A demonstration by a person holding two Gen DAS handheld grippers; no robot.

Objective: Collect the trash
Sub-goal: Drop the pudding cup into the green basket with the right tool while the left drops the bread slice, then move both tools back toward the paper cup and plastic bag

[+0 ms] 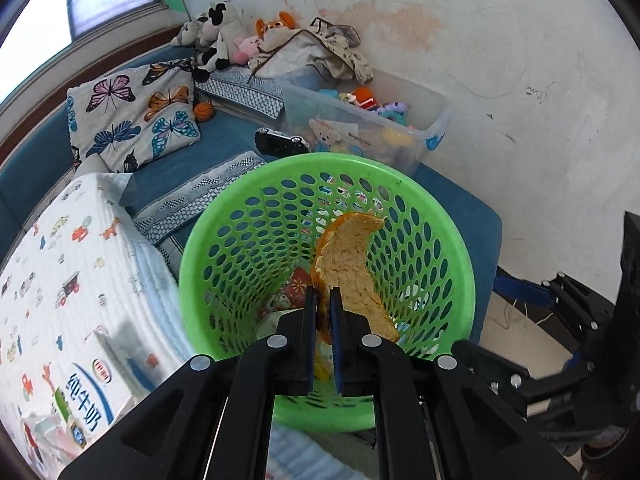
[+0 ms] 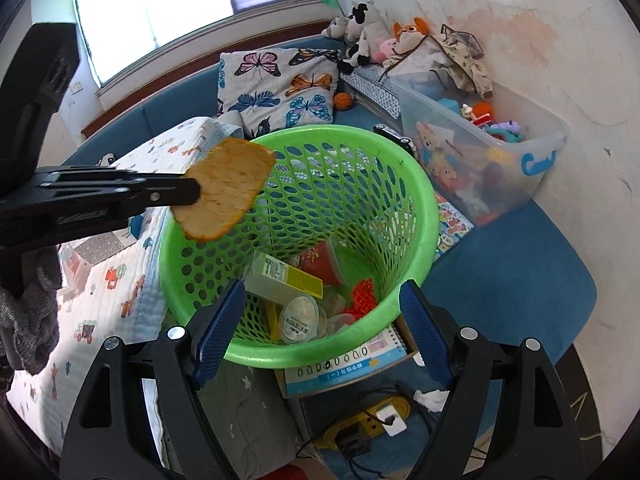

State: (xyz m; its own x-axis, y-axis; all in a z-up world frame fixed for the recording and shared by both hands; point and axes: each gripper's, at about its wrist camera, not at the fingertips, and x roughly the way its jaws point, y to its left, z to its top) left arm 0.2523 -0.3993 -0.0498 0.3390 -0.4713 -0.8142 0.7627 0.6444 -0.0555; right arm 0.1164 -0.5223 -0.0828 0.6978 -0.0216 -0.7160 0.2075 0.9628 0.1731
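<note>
Left gripper [image 1: 323,300] clamping tight on a piece of orange peel [image 1: 352,272], jaws pinched almost together on its lower edge; peel curving upward past the fingertips, pale inner side facing the camera; hanging above the mouth of the green perforated basket [image 1: 460,256], over its near left rim as seen from the right wrist view.

Right gripper [image 2: 320,320] standing wide open with nothing between its blue pads [image 2: 218,328]; fingers framing the near rim of the basket [image 2: 424,216], no contact visible.

Lying at the bottom of the basket: a clear box with a yellow label [image 2: 286,278], a red paper cup [image 2: 322,262] on its side, a round plastic lid [image 2: 298,314], an orange mesh scrap [image 2: 362,296].

Basket sitting on a blue mat [image 2: 520,280], just beside a patterned quilt [image 2: 132,280] on the left; a spiral-bound workbook [image 2: 352,364] tucked partly under its near edge; a yellow power strip [image 2: 376,416] and a crumpled white tissue [image 2: 430,398] lying further toward the camera.

Behind: a clear toy bin [image 2: 548,160], a butterfly cushion [image 2: 280,84], plush toys [image 2: 364,28] piled along the wall.
</note>
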